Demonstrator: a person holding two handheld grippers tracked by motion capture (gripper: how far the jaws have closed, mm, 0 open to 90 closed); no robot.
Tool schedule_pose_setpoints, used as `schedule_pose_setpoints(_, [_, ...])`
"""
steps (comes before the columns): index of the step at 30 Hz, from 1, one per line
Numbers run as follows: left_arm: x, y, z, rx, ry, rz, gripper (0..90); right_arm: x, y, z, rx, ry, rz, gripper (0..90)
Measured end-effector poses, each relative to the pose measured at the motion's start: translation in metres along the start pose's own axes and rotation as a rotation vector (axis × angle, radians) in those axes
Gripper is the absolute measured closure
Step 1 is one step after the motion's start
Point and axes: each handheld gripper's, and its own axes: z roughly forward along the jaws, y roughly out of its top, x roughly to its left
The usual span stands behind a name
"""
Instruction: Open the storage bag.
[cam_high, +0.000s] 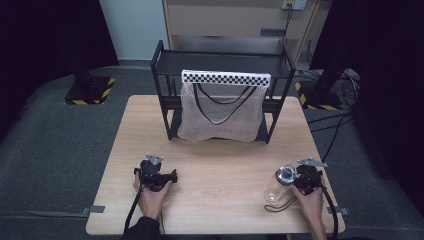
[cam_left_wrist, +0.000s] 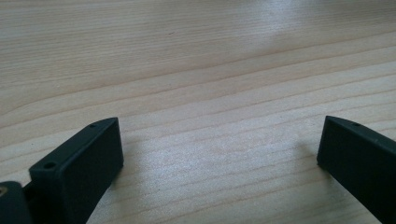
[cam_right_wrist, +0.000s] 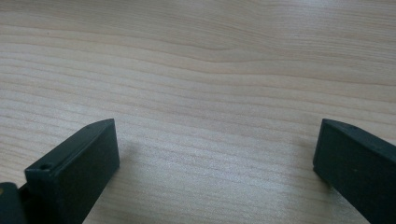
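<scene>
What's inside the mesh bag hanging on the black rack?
Through the mesh bag only its own black straps and the black rack behind show; it hangs flat, seemingly empty. The checkered strip covers its top edge.

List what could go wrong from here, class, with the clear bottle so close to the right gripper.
1. The clear bottle stands upright beside the open right gripper; a sideways nudge might topple it.
2. It stands near the table edge, so it could roll off.
3. The mesh bag hangs limp on the black rack, which may hinder insertion.
</scene>
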Motion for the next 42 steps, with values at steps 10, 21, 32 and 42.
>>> schedule_pose_setpoints(10, [-0.001,-0.002,-0.003,-0.026,-0.009,0.008,6.8,0.0,0.0,0.0,0.0,0.0,-0.002,0.3])
schedule_pose_setpoints(21, [-0.005,-0.002,-0.012,-0.062,0.014,0.05,10.7,0.0,0.0,0.0,0.0,0.0,-0.002,0.3])
schedule_pose_setpoints(32, [-0.008,0.003,-0.028,-0.154,0.018,0.081,12.1,0.0,0.0,0.0,0.0,0.0,-0.002,0.3])
schedule_pose_setpoints(42, [-0.019,0.012,-0.045,-0.223,0.016,0.142,12.3,0.0,0.0,0.0,0.0,0.0,-0.002,0.3])
